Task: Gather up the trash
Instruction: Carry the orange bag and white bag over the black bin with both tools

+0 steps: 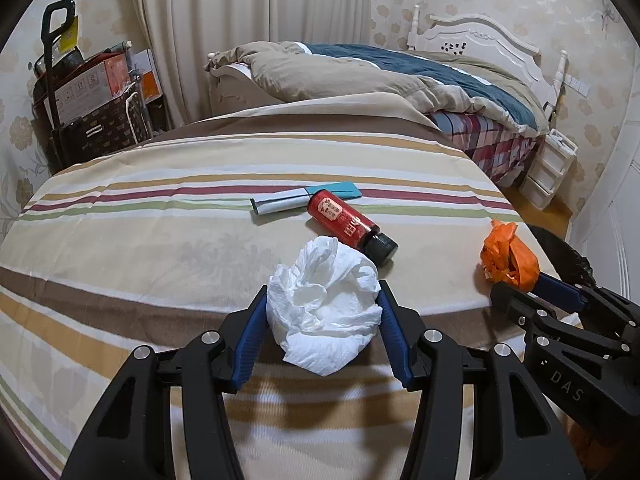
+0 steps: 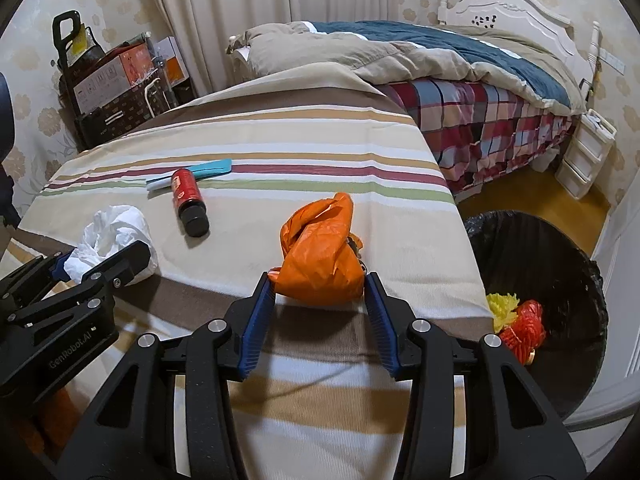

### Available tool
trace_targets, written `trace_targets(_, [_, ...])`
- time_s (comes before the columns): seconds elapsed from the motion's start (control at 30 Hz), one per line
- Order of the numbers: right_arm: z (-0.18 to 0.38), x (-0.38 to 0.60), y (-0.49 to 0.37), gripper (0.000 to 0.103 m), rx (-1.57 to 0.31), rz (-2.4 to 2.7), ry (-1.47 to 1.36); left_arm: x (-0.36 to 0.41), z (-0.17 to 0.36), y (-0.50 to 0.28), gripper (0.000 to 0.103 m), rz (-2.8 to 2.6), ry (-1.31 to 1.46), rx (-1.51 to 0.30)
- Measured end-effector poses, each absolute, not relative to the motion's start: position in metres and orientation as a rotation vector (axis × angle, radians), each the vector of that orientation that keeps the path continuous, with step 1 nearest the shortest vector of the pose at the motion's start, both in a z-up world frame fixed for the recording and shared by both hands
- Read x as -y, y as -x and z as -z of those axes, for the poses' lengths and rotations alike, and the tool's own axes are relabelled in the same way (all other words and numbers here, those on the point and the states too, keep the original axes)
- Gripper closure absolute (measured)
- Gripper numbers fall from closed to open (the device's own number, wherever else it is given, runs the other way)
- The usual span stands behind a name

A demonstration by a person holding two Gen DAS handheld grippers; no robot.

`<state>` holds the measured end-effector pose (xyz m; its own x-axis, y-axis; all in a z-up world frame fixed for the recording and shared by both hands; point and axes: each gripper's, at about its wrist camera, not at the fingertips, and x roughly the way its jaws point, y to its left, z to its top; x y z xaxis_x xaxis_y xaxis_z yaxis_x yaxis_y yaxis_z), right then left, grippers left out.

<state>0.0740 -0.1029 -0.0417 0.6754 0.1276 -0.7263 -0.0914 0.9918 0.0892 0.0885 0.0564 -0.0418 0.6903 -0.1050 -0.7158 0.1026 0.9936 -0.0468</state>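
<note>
**Both grippers loaded, bin still to reach**

While both wads are sitting at the near edge of the striped table, I am pinching one in each hand. My left gripper is squeezing the crumpled white tissue; the blue pads are pressing into its two sides and the paper is bulging out between them. My right gripper is clamping the orange plastic bag, pads tight against its lower folds, the twisted top sticking up above the fingers.

Other items noted:
- The red bottle with the black cap is lying on its side just beyond the tissue, apart from it.
- A teal and white flat packet is lying behind the bottle, touching or nearly touching its base; I cannot tell which.
- The bin with the black liner is standing on the floor to the right of the table, off its edge, already holding a yellow and a red scrap.

Step in hand, as I am judging it: the grasp, with both pieces gripped but neither yet clearly lifted off the cloth.

Next move is calling for a lift clear of the cloth, then a swing right over the bin rim before letting go. The right load is nearer the bin, so it is probably going first. The tissue is soft and loose, so it may be slipping if I am easing off early.
</note>
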Motion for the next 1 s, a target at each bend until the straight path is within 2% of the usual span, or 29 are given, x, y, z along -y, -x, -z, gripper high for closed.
trace_targets(0.7, [0.029, 0.127, -0.026, 0.059, -0.763, -0.109, -0.088, -0.033, 0.028, -0.054, 0.050, 0.163, -0.004, -0.762])
trace_targets(1.0, [0.018, 0.164, -0.012, 0.059, -0.724, -0.030, -0.119, 0.002, 0.013, -0.049, 0.050, 0.235, -0.030, -0.720])
